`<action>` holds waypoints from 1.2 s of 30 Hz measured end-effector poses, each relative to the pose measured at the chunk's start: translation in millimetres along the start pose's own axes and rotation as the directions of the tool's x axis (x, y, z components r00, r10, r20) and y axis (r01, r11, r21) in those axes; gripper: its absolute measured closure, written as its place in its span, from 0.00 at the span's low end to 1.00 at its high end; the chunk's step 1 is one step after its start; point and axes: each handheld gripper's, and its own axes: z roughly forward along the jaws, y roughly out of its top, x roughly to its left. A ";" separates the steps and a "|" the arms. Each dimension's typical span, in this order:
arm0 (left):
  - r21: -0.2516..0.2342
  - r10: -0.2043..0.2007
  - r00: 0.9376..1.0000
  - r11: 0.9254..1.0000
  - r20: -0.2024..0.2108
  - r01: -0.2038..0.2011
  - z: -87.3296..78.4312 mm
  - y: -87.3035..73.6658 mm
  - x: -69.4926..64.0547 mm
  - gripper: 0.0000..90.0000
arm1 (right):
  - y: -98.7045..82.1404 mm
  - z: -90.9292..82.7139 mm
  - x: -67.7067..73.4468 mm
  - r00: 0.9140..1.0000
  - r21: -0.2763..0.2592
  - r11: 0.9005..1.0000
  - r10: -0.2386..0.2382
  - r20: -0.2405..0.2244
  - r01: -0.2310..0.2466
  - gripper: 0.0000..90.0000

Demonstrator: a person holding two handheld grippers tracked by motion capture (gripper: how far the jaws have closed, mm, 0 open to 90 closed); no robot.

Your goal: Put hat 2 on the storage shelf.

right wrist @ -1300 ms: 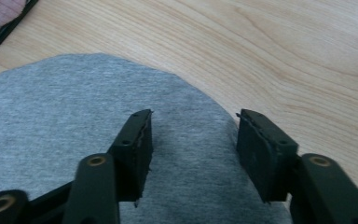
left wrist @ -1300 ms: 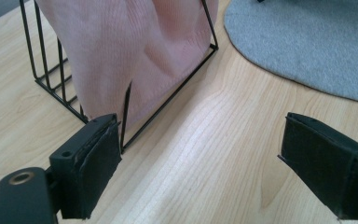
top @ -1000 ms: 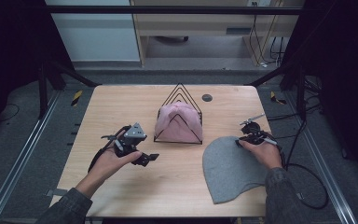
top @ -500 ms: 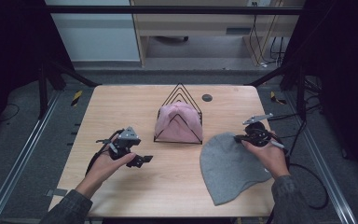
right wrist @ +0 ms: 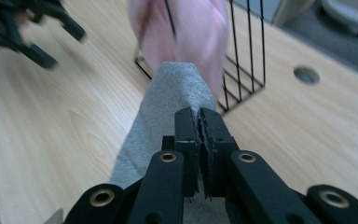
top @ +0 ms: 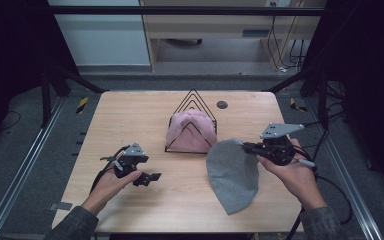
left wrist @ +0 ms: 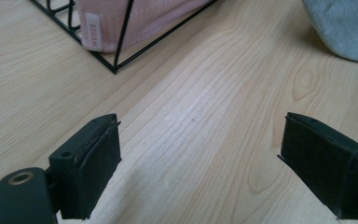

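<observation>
The left hand-held gripper (top: pixel 151 177) sits in the lower left of the high view, jaws spread wide — the right hand-held gripper (top: pixel 246 146), at right, has its jaws pressed together.

The pink cloth (right wrist: pixel 182 32) and left gripper (right wrist: pixel 25 28) are blurred.

My table (top: pixel 130 120) is evenly lit from above while the surroundings lie dark. Through my right gripper view the far background smears with motion blur; my left gripper view stays sharp.
</observation>
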 end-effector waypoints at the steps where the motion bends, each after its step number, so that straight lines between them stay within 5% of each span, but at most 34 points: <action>1: 0.000 0.002 1.000 1.000 0.004 -0.002 0.6 0.1 -0.7 0.12 | 2.9 -2.9 3.4 1.000 -0.012 1.000 -0.007 -0.004 0.007 0.96; 8: -0.022 0.018 0.999 1.000 0.034 -0.017 0.6 1.4 -5.6 0.12 | 27.5 -6.5 24.7 0.996 -0.064 0.995 -0.081 -0.029 0.079 0.96; 22: -0.042 0.038 0.997 0.998 0.070 -0.035 -1.4 4.3 -9.6 0.12 | 60.5 -12.7 36.8 0.990 -0.120 0.985 -0.134 -0.052 0.127 0.96; 29: -0.021 0.097 0.992 0.995 0.086 -0.096 -7.6 22.9 -13.9 0.12 | 78.0 -15.4 44.3 0.983 -0.131 0.978 -0.172 -0.061 0.163 0.96; 36: -0.061 0.120 0.986 0.992 0.112 -0.113 -21.0 48.4 -18.8 0.13 | 96.4 -18.2 54.2 0.976 -0.157 0.969 -0.204 -0.070 0.191 0.96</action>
